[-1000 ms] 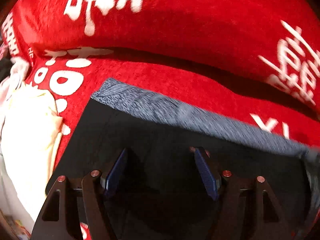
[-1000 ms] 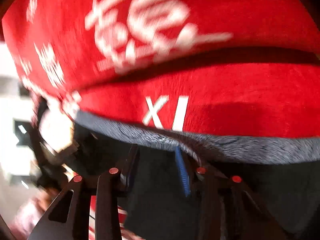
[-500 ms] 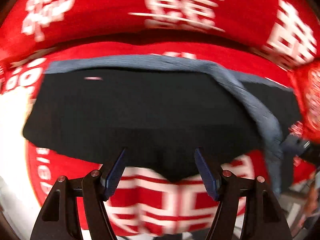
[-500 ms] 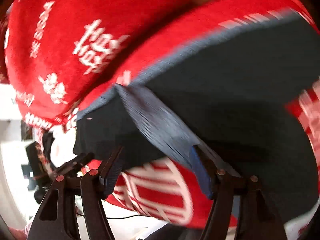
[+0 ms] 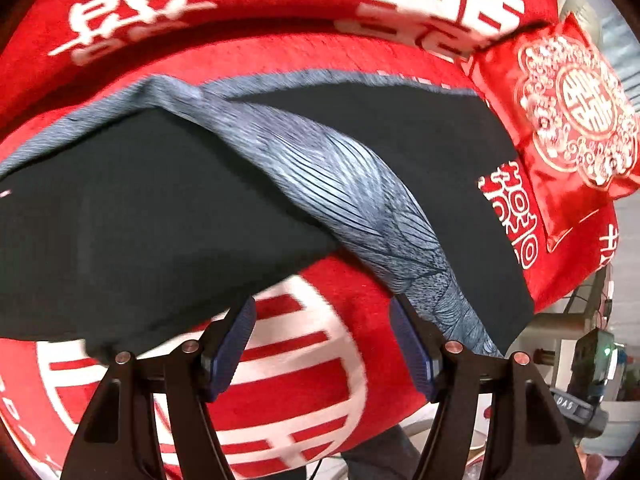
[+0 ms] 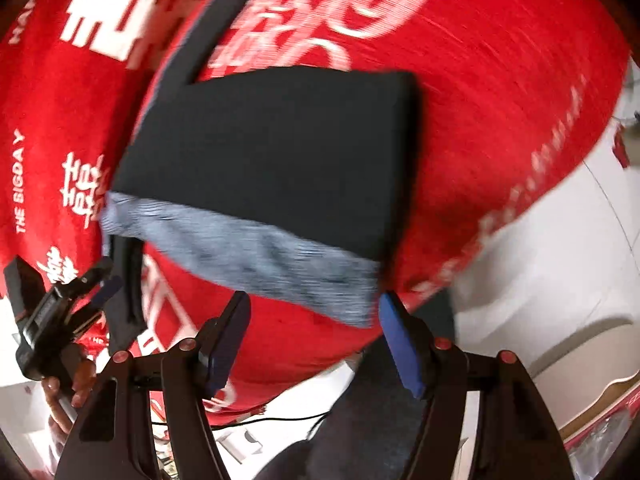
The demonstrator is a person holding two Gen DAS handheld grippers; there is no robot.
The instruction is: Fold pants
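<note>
The dark pants (image 5: 152,208) with a grey waistband (image 5: 352,184) lie spread on the red blanket (image 5: 280,60), reaching from 9 to 3 o'clock above the left tongs (image 5: 322,344), whose blue pads stand apart with nothing between them. In the right wrist view the pants (image 6: 272,152) sit at 12 o'clock beyond the right tongs (image 6: 314,340) — also parted and empty, the waistband's corner just beside the right pad. Only the left view shows a red cushion (image 5: 568,104); only the right view shows the other tongs (image 6: 60,312), held in a hand (image 6: 68,392) at 8 o'clock.
</note>
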